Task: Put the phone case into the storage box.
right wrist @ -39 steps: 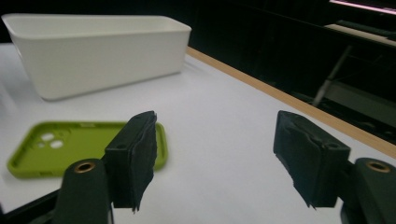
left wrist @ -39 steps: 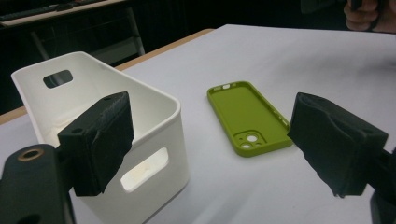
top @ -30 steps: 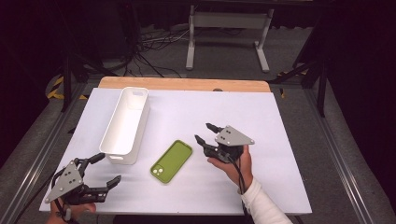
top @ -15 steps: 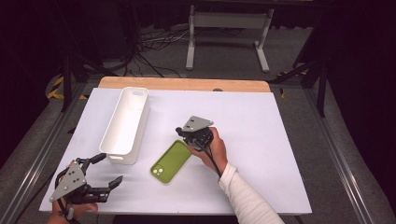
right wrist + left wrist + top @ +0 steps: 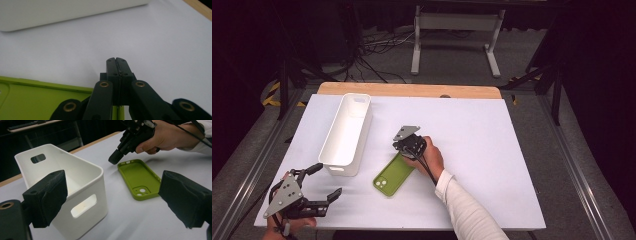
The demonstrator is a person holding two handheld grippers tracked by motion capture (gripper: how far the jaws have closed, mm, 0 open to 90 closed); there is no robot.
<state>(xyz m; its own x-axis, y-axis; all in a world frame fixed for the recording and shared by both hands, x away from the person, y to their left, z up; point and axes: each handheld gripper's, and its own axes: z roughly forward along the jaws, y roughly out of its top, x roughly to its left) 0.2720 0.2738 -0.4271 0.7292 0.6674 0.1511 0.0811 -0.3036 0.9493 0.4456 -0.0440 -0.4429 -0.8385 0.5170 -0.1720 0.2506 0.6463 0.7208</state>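
Two grippers are working over the white table (image 5: 492,150). The right gripper (image 5: 404,145) is hovering at the far end of the green phone case (image 5: 393,174), its jaws pressed together with nothing between them, their tips just past the case's top edge. The case is lying flat, open side up, just beside the white bin (image 5: 347,132). The left gripper (image 5: 323,181) is resting near the table's near left corner, jaws spread wide and empty, well apart from the case. Bare table is stretching to the right and beyond the case. Since a second ago, the right gripper has been moving left from the table's middle to the case, its jaws closing.
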